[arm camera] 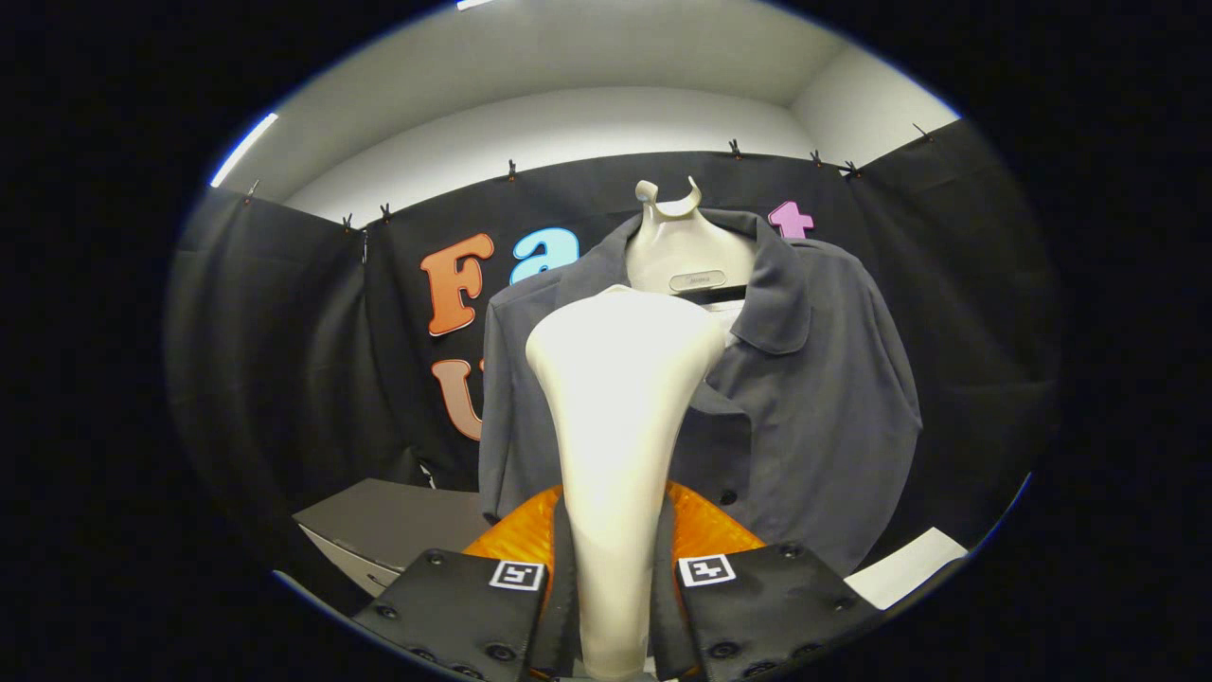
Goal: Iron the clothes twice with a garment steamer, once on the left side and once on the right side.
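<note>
You hold the gripper point(614, 606) with both fingers point(454, 606) clamped on the handle of the steamer point(615, 426), one finger pressing on each side of it. The steamer stands upright between the fingers, its narrow handle low down and its broad, rounded head rising above them. The head sits in front of the shirt point(805, 398); whether it touches the cloth cannot be told.

The shirt hangs on a pale hanger stand point(680, 251) whose hook rises above the collar. The collar is open and folded outward. The steamer head covers the part of the shirt front toward your left, just below the collar. The shirt's right half is in plain view, with a dark button point(727, 496) near the lower front edge.

Below the shirt, a grey box point(388, 521) lies ahead of the left finger. A white sheet point(904, 566) lies beyond the right finger. A black cloth wall point(284, 360) hangs behind the shirt.
</note>
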Demonstrator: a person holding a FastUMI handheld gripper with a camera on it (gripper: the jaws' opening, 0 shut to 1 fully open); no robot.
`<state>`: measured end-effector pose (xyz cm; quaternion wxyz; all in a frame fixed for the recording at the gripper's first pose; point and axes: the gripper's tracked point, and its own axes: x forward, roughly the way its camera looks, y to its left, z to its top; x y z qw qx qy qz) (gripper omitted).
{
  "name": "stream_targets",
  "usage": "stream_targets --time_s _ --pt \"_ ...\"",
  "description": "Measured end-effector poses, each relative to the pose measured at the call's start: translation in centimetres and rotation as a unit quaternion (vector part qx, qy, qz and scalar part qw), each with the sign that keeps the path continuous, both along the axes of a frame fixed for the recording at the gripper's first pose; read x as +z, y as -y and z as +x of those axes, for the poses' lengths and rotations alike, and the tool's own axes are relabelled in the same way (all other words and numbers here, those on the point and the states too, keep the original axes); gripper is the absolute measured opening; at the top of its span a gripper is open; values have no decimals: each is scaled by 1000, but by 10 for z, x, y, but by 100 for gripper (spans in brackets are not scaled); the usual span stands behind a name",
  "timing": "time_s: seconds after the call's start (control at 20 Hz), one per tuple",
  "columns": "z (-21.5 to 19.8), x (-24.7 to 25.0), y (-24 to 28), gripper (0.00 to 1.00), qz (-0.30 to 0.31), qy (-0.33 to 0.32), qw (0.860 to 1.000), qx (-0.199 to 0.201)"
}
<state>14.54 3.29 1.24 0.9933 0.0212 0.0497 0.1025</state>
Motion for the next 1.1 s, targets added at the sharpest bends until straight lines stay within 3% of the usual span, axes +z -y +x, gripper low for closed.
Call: stream_targets --time_s 0.45,1.1 --pt "24 -33 -2 38 5 -18 999 28" --pt "18 -89 9 38 2 -69 997 25"
